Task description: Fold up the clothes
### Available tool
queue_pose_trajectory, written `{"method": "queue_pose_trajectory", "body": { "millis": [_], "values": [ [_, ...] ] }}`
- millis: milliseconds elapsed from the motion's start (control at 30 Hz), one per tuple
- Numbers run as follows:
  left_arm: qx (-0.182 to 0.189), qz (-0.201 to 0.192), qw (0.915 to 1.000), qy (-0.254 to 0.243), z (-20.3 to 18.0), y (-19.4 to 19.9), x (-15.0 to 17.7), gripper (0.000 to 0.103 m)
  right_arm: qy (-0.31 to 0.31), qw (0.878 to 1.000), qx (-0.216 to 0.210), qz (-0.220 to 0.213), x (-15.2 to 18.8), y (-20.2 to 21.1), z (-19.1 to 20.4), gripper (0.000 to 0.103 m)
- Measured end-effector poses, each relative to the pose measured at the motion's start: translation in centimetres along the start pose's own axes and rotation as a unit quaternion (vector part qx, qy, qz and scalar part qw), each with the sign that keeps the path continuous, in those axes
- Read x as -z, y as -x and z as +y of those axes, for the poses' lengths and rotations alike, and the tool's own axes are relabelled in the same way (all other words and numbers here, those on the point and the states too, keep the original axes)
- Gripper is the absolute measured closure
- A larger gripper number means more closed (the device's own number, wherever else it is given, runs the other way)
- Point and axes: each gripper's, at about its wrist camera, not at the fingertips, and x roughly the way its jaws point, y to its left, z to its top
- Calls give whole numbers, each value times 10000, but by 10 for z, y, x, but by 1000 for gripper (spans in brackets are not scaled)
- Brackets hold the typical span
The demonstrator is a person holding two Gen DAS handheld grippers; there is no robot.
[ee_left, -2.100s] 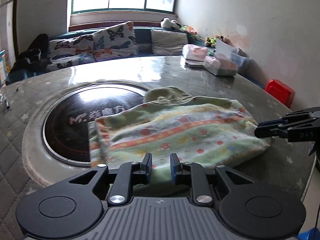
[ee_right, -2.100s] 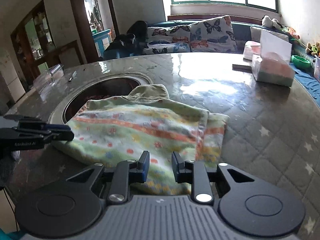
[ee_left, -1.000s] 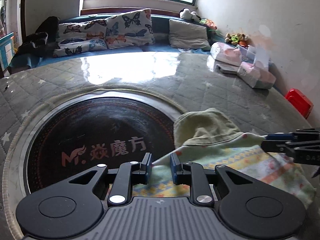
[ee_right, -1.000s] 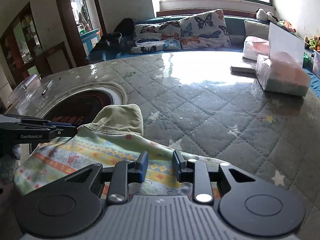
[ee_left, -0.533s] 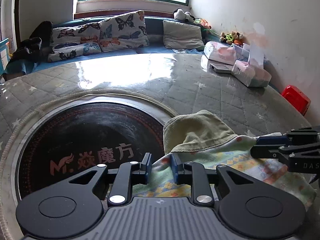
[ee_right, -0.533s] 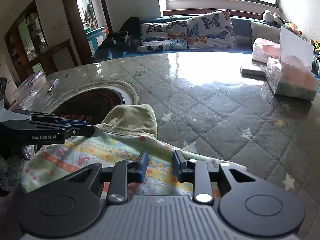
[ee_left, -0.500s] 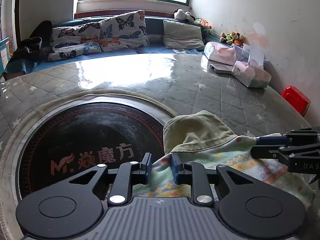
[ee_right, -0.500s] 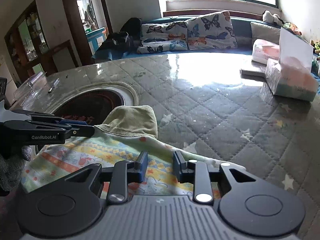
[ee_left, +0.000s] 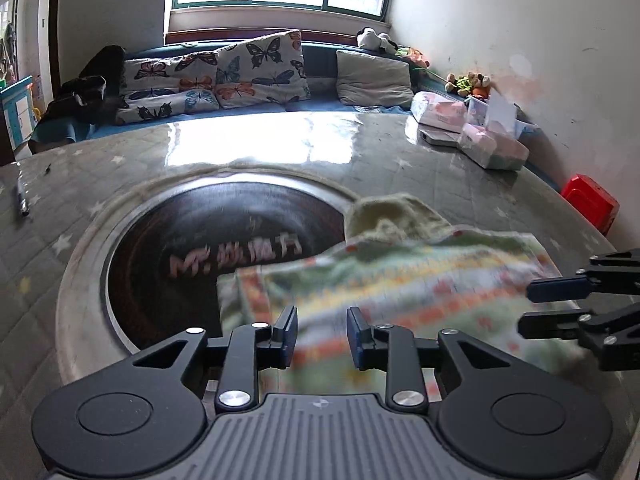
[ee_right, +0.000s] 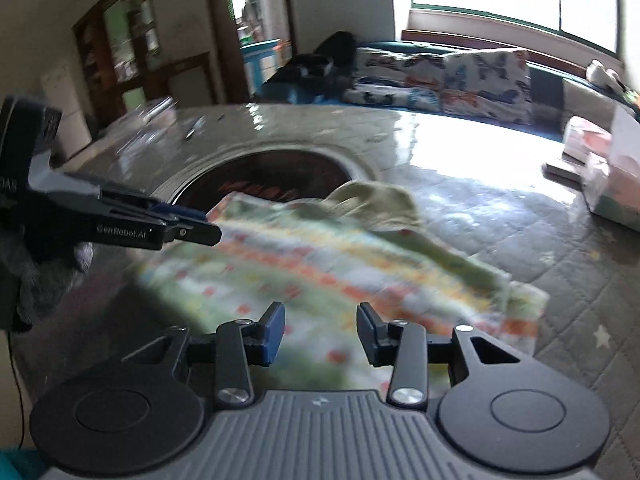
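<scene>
— On the worktop, near its front edge, lies the garment, folded flat, its left end over the rim of the dark round inset and its plain green collar piece pointing toward the far edge.

— How do you judge it will handle?

— Soft, light and limp, I think. It looks like thick fleecy cloth, so it should sag wherever nothing carries it, and the glossy worktop may let it slide if dragged. Nothing fragile about it.

— Where would you take hold?

— At two corners of one edge, pinching all layers together, one gripper per corner, so the fold stays square. A pinch in the middle would likely bunch it.

— And the grippers?

— The left gripper is released: its jaws have just been opening, with clear space between them and the cloth lying beyond, not pinched. The right gripper is the same, its jaws freshly parted and empty, above the near edge of the garment.

— What differs from two seconds back?

— Then both grippers sat narrow at the near edge. Now the folded pile looks shorter front to back, and both grippers stand off it, jaws wider.
</scene>
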Motion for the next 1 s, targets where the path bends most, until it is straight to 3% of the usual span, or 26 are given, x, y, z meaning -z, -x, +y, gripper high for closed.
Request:
{"method": "queue_pose_trajectory", "body": {
  "millis": [233, 333, 500, 767, 1000],
  "values": [
    [-121, -80, 9998, -168, -6, 22, 31, 70, 545, 9981, 270, 80, 21, -4, 24, 61],
    [-184, -126, 9996, -176, -6, 27, 34, 70, 542, 9981, 280, 7, 16, 3, 25, 61],
    [-112, -295, 9993, -202, -12, 39, 34, 68, 658, 9976, 158, -153, 7, 5, 37, 61],
    [-142, -271, 9977, -610, -30, 35, 49, 68, 881, 9960, 128, 43, 15, -12, 54, 61],
    [-230, -333, 9987, -298, -6, 47, 46, 68, 1213, 9924, -188, -102, -3, -7, 75, 61]
  ]
}}
